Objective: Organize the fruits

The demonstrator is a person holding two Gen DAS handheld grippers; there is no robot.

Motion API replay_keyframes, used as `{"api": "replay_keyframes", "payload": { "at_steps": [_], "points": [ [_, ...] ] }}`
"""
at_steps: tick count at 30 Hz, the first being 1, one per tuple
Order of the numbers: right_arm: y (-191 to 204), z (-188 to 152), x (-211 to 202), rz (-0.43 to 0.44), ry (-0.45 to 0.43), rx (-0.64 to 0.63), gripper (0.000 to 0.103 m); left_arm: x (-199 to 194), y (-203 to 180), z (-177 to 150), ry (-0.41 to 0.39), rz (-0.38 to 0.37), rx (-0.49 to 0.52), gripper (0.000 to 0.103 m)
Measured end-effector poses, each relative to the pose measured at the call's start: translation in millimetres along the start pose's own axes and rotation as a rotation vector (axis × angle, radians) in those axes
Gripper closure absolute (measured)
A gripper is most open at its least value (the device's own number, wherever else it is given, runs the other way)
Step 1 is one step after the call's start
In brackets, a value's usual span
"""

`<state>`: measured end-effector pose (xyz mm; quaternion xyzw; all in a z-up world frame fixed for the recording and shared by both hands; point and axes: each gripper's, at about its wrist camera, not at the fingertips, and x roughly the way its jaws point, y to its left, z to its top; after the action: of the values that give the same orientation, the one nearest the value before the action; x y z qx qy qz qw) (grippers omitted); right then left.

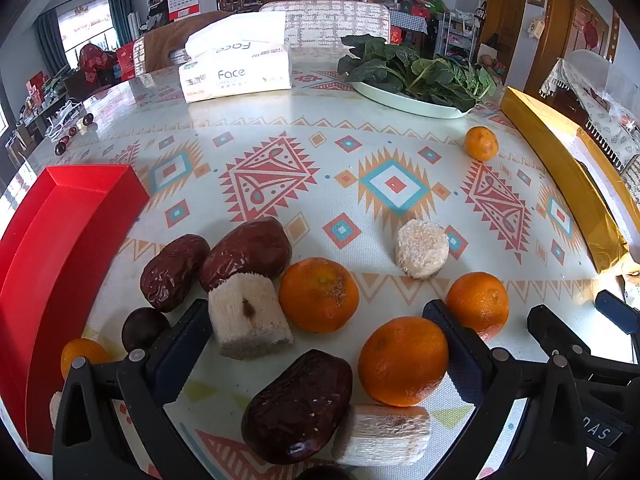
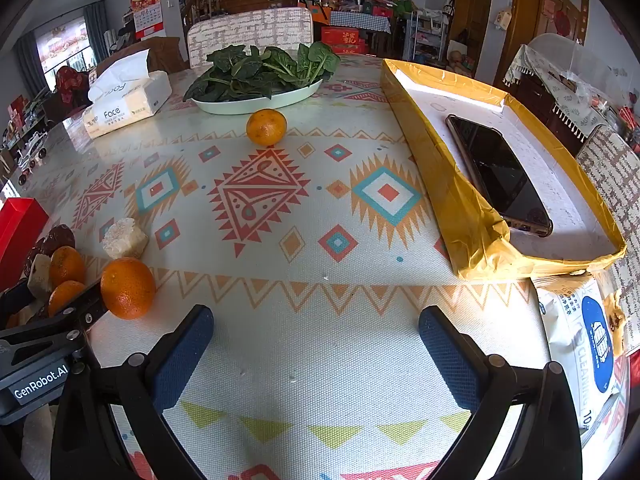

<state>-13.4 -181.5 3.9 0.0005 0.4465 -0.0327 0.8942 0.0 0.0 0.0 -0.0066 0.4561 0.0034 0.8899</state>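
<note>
My left gripper (image 1: 320, 348) is open, low over a cluster of food: an orange (image 1: 402, 361) just inside its right finger, another orange (image 1: 319, 294), a dark red date (image 1: 298, 406), a white cake block (image 1: 249, 316), two more dates (image 1: 246, 254) and a third orange (image 1: 478, 305) outside the right finger. A red tray (image 1: 60, 240) lies left. My right gripper (image 2: 316, 352) is open and empty over bare tablecloth. A lone orange (image 2: 266, 127) sits far ahead; a yellow-edged tray (image 2: 472, 220) is on the right.
A tissue box (image 1: 236, 68) and a plate of greens (image 1: 412, 74) stand at the back. A phone (image 2: 500, 176) lies in the yellow tray. A wipes pack (image 2: 580, 352) lies at the right edge. A round rice cake (image 1: 422, 248) sits mid-table.
</note>
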Motion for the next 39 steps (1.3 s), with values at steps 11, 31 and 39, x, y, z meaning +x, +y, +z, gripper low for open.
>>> {"api": "replay_keyframes", "payload": {
  "at_steps": [11,31,39],
  "points": [
    [0.0,0.0,-0.1,0.0,0.0,0.0,0.0,0.0,0.0,0.0,0.0,0.0,0.0,0.0],
    [0.2,0.0,-0.1,0.0,0.0,0.0,0.0,0.0,0.0,0.0,0.0,0.0,0.0,0.0],
    [-0.2,0.0,0.2,0.001,0.0,0.0,0.0,-2.6,2.4,-1.0,0.048,-0.038,0.058,0.0]
  ]
}}
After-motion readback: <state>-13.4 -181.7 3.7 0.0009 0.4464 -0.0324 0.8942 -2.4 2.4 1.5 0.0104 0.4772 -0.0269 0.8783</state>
